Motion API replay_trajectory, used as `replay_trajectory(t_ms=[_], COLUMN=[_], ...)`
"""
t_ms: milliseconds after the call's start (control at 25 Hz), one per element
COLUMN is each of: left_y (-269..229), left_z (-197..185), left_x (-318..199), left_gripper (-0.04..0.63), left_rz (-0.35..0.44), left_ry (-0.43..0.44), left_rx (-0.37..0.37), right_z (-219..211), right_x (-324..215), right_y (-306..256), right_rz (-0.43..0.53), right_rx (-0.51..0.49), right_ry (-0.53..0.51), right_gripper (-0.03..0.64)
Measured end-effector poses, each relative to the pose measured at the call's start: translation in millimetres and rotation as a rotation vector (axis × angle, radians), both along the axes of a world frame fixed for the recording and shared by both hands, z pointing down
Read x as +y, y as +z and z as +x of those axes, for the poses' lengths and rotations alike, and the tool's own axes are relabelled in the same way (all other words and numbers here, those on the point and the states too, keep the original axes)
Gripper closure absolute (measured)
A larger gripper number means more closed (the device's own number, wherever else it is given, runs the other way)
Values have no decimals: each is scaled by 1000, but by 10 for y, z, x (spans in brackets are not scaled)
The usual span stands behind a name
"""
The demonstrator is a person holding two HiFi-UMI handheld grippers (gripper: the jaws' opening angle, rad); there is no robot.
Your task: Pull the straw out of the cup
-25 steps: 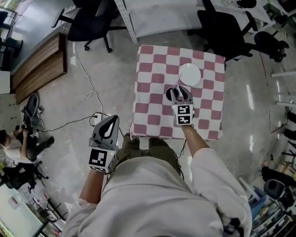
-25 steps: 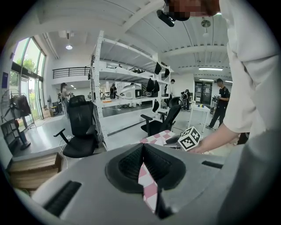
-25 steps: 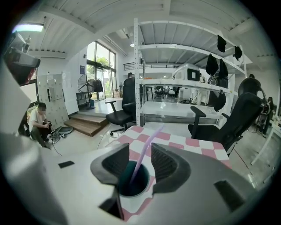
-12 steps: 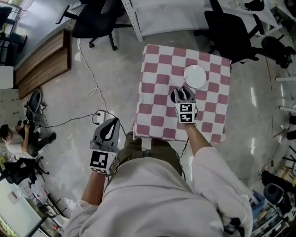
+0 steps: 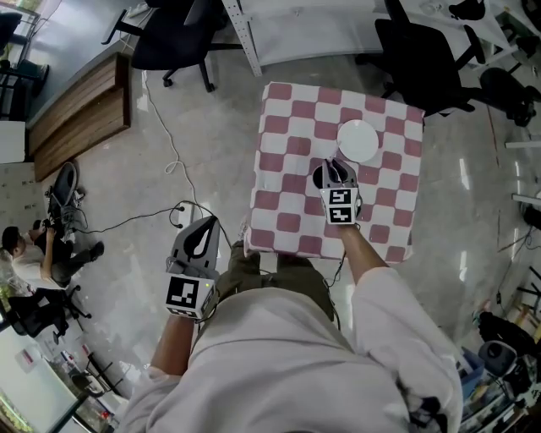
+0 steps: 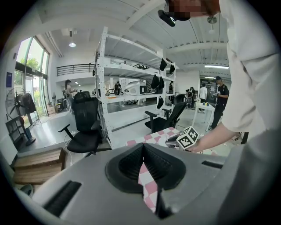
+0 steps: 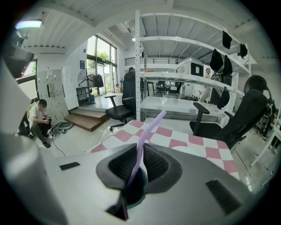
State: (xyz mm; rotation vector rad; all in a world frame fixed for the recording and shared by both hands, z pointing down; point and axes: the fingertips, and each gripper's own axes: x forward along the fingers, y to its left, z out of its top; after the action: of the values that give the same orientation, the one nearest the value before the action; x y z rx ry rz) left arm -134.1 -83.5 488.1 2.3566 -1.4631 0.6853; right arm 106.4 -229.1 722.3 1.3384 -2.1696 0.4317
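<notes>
A lilac straw rises from a dark cup and passes up between my right gripper's pads. The jaws are closing and the pads pinch the straw. From the head view this gripper sits over the cup on the pink-and-white checked table; the cup is mostly hidden under it. My left gripper hangs off the table's left side above the floor, jaws together and empty. Its view catches the right gripper's marker cube.
A white round plate lies just beyond the cup. Black office chairs and a white shelving rack stand past the table. A cable runs across the floor at left, where a person sits.
My right gripper's jaws have narrowed around the straw and the gripper has sunk slightly toward the cup. The left gripper has stayed put.
</notes>
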Motion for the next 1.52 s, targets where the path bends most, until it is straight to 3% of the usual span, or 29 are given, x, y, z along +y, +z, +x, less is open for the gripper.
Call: replay_trajectory(t_ms=[720,1520], left_y=[15,-68], left_z=[9,163], left_x=[-76,-197], left_gripper=[591,591], left_rz=[7,57], left_ry=[24,135], left_rx=[17,95], right_z=[8,42], right_x=[-13,99], right_y=[-132,-1136], right_rz=[27,170], right_rx=[-24,-106], right_ry=[9,83], right_gripper=[583,584])
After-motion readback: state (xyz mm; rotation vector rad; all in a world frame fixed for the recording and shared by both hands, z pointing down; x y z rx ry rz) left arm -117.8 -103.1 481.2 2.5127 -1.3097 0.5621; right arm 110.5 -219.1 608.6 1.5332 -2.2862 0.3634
